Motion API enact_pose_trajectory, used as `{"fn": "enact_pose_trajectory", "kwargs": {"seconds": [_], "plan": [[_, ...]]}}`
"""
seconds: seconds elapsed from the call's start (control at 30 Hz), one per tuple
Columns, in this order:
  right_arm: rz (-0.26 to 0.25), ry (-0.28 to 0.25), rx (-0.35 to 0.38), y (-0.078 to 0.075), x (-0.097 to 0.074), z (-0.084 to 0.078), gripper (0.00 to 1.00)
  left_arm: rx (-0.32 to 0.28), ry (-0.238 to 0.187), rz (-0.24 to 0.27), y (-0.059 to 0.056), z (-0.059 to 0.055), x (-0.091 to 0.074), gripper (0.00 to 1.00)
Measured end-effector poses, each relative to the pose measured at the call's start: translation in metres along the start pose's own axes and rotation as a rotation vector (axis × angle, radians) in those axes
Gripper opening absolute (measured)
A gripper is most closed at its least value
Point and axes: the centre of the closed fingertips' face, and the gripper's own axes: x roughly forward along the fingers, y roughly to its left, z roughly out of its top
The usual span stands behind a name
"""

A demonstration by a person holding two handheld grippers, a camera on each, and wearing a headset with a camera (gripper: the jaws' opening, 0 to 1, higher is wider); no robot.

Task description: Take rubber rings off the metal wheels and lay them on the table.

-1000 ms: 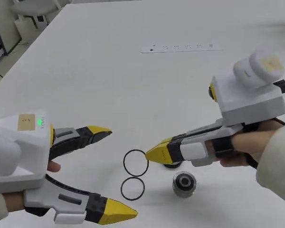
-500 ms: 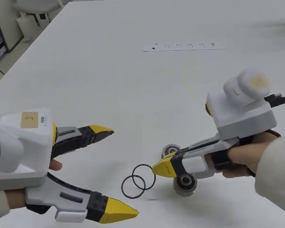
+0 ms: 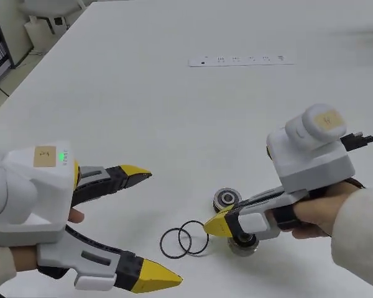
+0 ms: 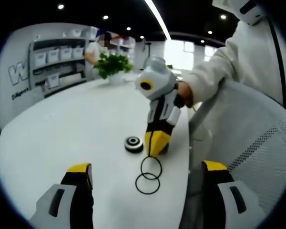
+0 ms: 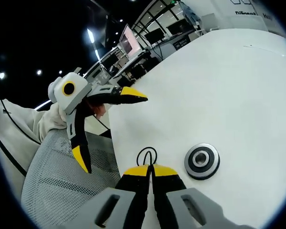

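Note:
Two thin black rubber rings lie on the white table, overlapping: one is loose, the other has its edge at the tip of my right gripper, which is shut on it. In the right gripper view the shut jaws meet that ring. One metal wheel stands bare just beyond the gripper. A second wheel is partly hidden under it. My left gripper is open at the lower left, short of the rings, with nothing between its jaws.
A white power strip lies far back on the table. The table's near edge runs just behind the rings, with a mesh chair beside it. A plant and shelves stand beyond the far end.
My right gripper has moved towards me with the ring, which now overlaps the other ring. The wheel it hid has come into sight. The left gripper has stayed open in place.

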Motion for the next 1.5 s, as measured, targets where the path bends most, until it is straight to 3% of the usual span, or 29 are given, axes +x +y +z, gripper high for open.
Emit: {"fn": "enact_pose_trajectory", "kwargs": {"seconds": [0.67,0.9,1.5], "plan": [[-0.05,0.02,-0.086,-0.007,-0.005,0.002,0.05,0.0,0.002,0.003,0.0,0.0,0.0,0.96],[-0.066,-0.033,-0.141,-0.007,-0.017,0.02,0.07,-0.006,0.002,0.005,0.001,0.0,0.0,0.95],[-0.141,-0.104,-0.273,-0.017,-0.046,0.046,0.18,-0.01,0.013,-0.006,0.001,-0.002,0.001,0.94]]}}
